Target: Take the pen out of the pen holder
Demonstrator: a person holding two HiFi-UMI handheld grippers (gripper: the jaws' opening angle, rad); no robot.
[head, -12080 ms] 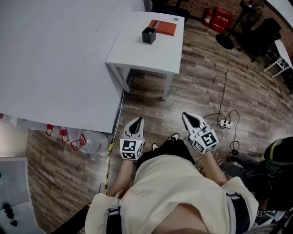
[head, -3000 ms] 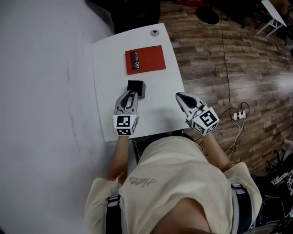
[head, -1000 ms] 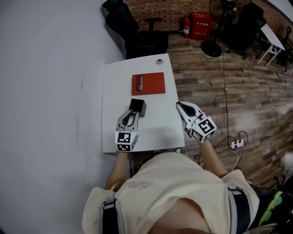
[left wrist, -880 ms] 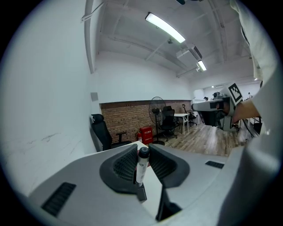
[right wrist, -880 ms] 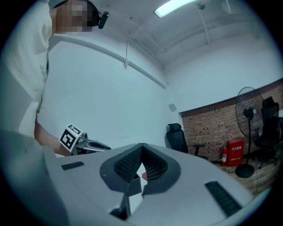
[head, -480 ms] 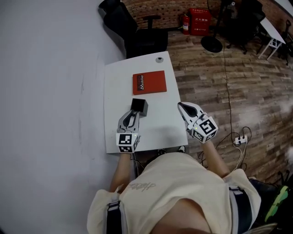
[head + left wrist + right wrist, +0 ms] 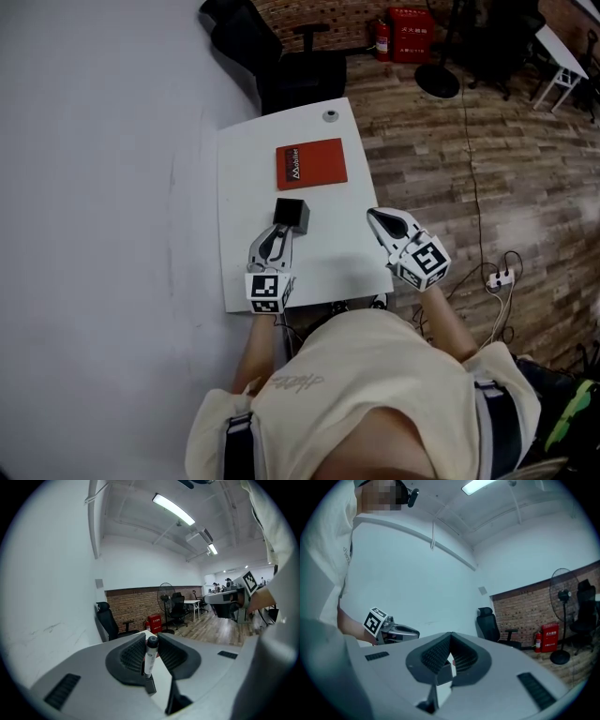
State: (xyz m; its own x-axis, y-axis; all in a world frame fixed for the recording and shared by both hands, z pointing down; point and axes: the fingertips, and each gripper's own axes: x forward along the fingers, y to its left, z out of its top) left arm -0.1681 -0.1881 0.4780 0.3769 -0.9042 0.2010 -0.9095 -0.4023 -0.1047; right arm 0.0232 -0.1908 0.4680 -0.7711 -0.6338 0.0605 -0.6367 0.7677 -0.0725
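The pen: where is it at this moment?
In the left gripper view, the pen stands upright between the left gripper's fingers, by the black pen holder on the white table.

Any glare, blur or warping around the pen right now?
Left gripper view: fisheye, black corners, ceiling lights blown out, yet the pen is sharp in the left hand-held gripper. Head view: evenly lit, pen holder small but clear. Right gripper view: same fisheye, no glare.
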